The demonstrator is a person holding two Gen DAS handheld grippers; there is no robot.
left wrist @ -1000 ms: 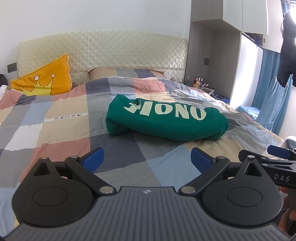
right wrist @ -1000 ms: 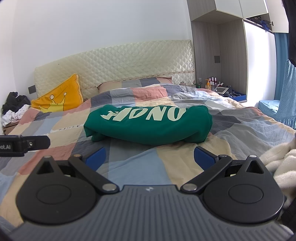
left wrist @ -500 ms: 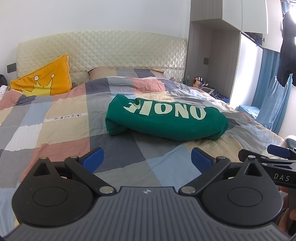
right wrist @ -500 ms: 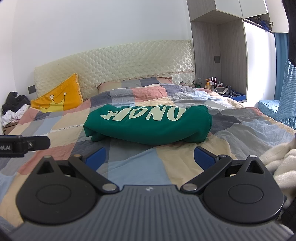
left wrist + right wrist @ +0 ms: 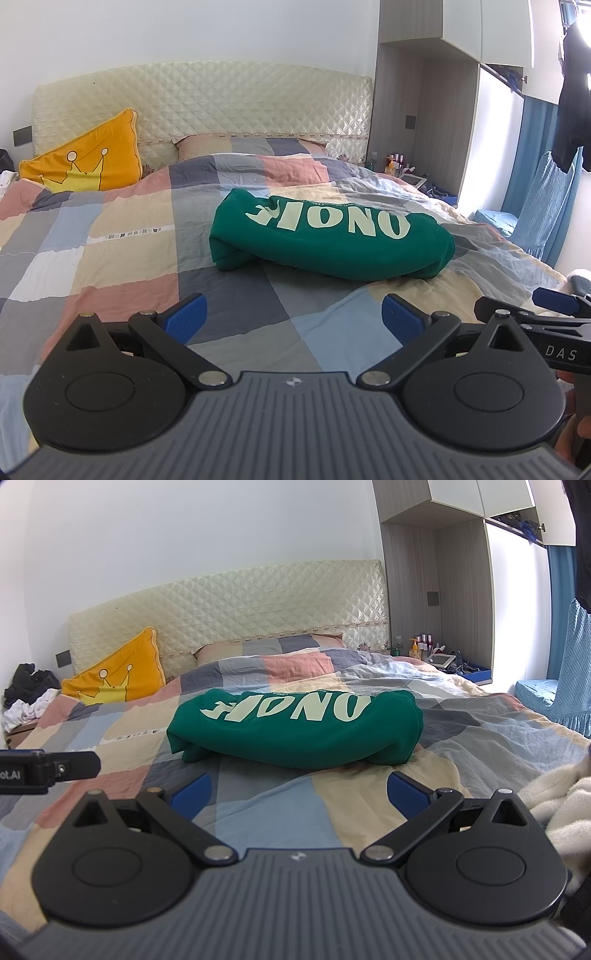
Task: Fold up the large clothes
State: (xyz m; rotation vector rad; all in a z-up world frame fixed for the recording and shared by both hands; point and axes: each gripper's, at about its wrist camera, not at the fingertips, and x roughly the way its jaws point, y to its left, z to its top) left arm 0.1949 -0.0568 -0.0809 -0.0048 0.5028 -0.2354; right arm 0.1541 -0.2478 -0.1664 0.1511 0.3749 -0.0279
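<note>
Sweatshirt [image 5: 332,240] lies bundled mid-bed [image 5: 110,240]; left gripper [image 5: 291,317] and right gripper [image 5: 299,794] hover spread, empty, near the foot edge. Grabbing one layer could unravel the bundle.

Bedroom, plain white wall [image 5: 184,535] behind a cream quilted headboard [image 5: 207,99]. Bed [image 5: 110,229] covered in a patchwork duvet of pink, grey, blue and beige squares. Orange crown-print cushion [image 5: 92,158] leans at the headboard's left end, a matching patchwork pillow [image 5: 251,144] beside it. Right of the bed: grey wood-grain niche [image 5: 454,590] with white cabinets [image 5: 491,29] above, bottles [image 5: 421,642] on the nightstand. Blue curtain [image 5: 535,147] at far right, strong daylight there. Pile of clothes [image 5: 26,690] at far left.
</note>
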